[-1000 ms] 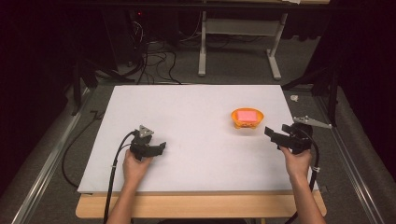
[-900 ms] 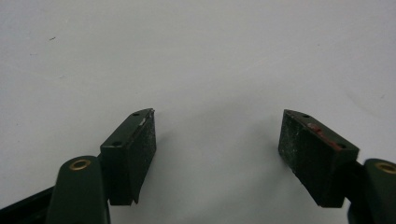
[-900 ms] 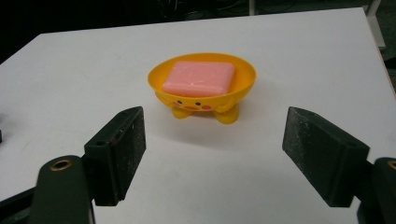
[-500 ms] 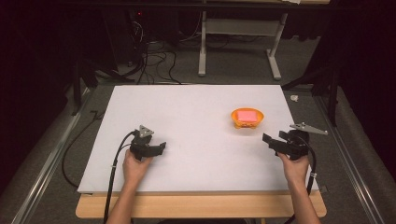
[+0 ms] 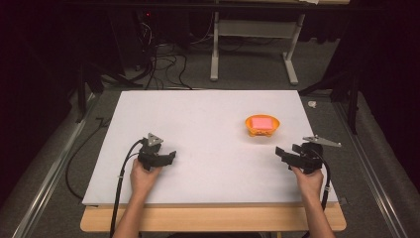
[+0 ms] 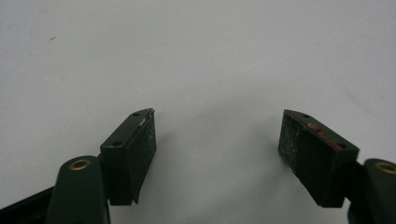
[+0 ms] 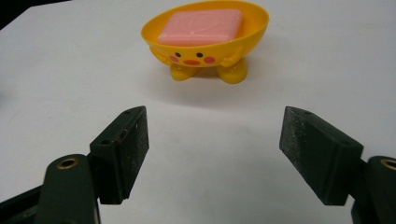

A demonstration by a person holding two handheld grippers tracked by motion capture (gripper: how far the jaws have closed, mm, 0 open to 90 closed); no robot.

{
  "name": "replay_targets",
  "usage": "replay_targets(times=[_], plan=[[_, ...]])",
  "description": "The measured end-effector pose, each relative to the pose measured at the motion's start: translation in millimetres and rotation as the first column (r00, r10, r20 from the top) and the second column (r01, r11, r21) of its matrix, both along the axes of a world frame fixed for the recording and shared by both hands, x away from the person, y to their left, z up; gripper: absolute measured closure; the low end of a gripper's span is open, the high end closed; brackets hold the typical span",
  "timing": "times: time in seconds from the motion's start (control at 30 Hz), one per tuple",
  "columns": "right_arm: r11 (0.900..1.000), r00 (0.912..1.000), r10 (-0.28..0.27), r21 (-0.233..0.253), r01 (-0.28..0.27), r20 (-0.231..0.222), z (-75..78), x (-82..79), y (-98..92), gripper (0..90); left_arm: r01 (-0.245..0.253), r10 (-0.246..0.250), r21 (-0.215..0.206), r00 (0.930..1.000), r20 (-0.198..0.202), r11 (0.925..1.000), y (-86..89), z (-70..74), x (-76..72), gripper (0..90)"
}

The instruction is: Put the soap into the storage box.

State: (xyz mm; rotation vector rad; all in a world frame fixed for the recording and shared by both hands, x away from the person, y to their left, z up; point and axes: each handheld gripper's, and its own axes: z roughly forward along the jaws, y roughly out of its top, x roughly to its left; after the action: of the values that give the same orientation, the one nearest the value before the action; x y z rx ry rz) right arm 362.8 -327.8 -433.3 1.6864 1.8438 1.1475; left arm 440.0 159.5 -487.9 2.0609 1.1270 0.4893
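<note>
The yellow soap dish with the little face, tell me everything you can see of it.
The yellow soap dish looks like glossy plastic: an oval bowl on stubby feet, with a painted face of black eyes, pink cheeks and an orange mouth. It stands upright on the white table and holds a pink soap bar. The right gripper faces it, open, not touching.

A lab: white table (image 5: 198,124), floor cables (image 5: 163,64).

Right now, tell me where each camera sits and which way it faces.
High view: above the person's side, looking forward and down at the white table; both forearms, left gripper and right gripper show.
Left gripper view: rides the left gripper, facing bare table; open jaws.
Right gripper view: rides the right gripper, facing the yellow soap dish holding pink soap; open jaws.
Shared: high and right views both show the dish.
</note>
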Motion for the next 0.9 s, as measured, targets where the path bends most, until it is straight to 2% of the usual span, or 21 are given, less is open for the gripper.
replay_targets(times=[0.23, 0.47, 0.9], plan=[[1.0, 0.9994, -0.015, -0.018, 0.014, -0.031, -13.5, 4.3, 1.3, 25.0, 0.0, 0.0, 0.001, 1.0, 0.0, 1.0, 0.0, 0.0, 0.0, 28.0], [0.998, 0.9984, -0.023, -0.056, 0.02, -0.052, -23.4, 9.5, 3.9, 25.2, 0.0, 0.0, 0.0, 1.0, 0.001, 1.0, 0.0, 0.0, 0.0, 28.0], [0.993, 0.9971, -0.043, -0.114, 0.036, -0.062, -35.9, 14.4, 6.1, 25.2, 0.0, 0.0, 0.001, 1.0, 0.001, 1.0, 0.0, 0.0, -0.1, 28.0]])
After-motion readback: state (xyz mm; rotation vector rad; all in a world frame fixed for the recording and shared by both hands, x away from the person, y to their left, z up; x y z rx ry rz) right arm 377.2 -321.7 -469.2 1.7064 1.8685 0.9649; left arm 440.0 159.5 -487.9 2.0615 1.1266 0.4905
